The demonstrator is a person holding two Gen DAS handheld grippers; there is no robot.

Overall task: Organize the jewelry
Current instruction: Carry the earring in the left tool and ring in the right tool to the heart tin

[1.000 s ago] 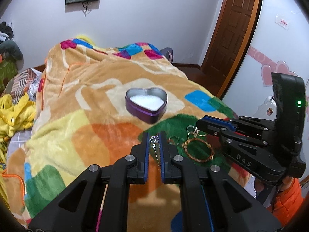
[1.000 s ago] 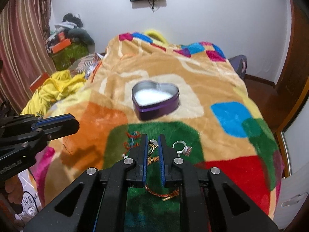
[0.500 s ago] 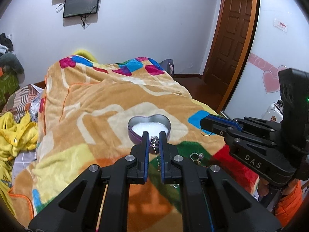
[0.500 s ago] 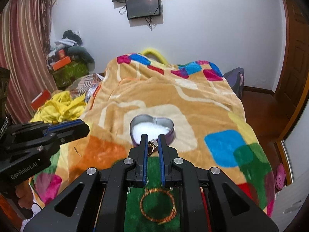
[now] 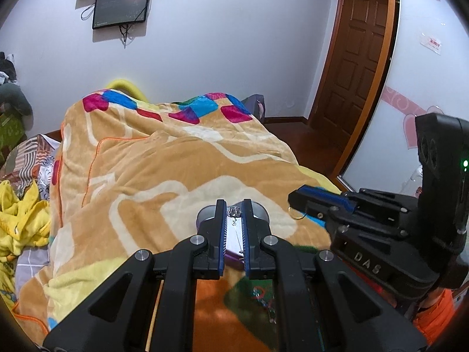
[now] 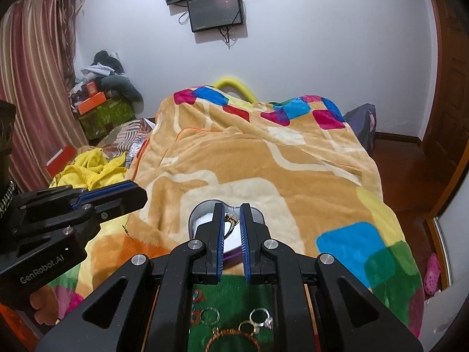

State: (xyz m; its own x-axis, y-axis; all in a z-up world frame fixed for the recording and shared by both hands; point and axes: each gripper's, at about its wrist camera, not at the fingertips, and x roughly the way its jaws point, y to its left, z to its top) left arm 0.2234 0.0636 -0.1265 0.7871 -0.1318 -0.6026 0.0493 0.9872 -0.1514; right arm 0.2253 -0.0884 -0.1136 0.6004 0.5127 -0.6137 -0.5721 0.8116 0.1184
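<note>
A purple heart-shaped tin (image 5: 205,213) with a white lining (image 6: 205,220) sits on the blanket, mostly hidden behind each gripper's fingers. My left gripper (image 5: 234,211) is shut on a silver pendant with a thin chain (image 5: 238,236) hanging down, held over the tin. My right gripper (image 6: 231,217) is shut on a gold ring (image 6: 230,220), also over the tin; it also shows in the left wrist view (image 5: 296,201) with the ring hanging below (image 5: 296,214). Several rings (image 6: 258,321) and an orange bracelet (image 6: 234,336) lie on the green patch below.
A patchwork blanket (image 5: 146,176) covers the bed. Yellow cloth (image 6: 88,170) and clutter lie at the left. A brown door (image 5: 351,73) and wooden floor are at the right. Screens (image 6: 217,8) hang on the far wall.
Both grippers have risen and moved forward from the green patch with their pieces, and now hang over the heart tin. The loose rings and bracelet stay behind on the blanket.
</note>
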